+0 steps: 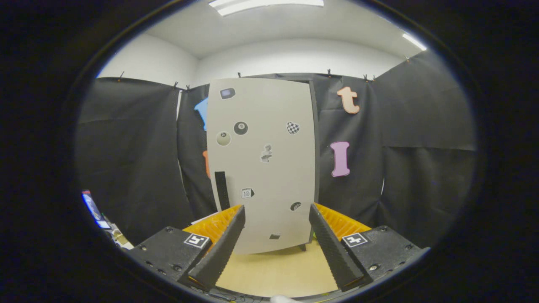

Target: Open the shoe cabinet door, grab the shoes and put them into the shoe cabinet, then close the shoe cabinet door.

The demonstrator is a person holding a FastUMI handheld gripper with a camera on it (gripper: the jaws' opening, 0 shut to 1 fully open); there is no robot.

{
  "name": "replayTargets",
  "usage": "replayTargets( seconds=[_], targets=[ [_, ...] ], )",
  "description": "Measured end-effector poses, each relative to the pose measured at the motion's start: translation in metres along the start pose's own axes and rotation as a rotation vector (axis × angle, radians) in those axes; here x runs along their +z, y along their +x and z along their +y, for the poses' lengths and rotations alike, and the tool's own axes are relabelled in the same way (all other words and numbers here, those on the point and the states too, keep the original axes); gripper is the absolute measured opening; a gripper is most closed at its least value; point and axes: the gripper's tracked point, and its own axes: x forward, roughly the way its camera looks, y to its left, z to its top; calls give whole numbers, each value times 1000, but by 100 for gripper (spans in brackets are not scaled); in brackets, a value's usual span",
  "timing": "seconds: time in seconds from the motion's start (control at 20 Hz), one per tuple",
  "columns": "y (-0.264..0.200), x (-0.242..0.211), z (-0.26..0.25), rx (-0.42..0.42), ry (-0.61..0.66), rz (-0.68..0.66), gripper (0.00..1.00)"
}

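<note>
The shoe cabinet [269, 168] stands upright a short way beyond my fingers, on the wooden floor. Its pale grey door faces me, dotted with small stickers, and looks shut. A dark vertical handle strip [221, 190] runs down the door's lower left side. My gripper [278, 214] is open, held level and pointed at the lower part of the door, with nothing between its fingers. The left fingertip sits just below the handle strip.
Black cloth walls close in the booth behind and on both sides of the cabinet. A strip of light wooden floor [273, 269] lies between my fingers and the cabinet's base. Some small items [101, 219] lie low at the far left.
</note>
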Motion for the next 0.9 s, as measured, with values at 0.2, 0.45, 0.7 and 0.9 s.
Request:
replayTargets(
  seconds=[0.2,0.45,0.7,0.9],
  targets=[
    [-1,1,0,4,2,3,99],
    [-5,1,0,9,-5,1,99],
    [-7,1,-5,9,5,4,99],
    [-10,2,-6,2,1,1,100]
  ],
)
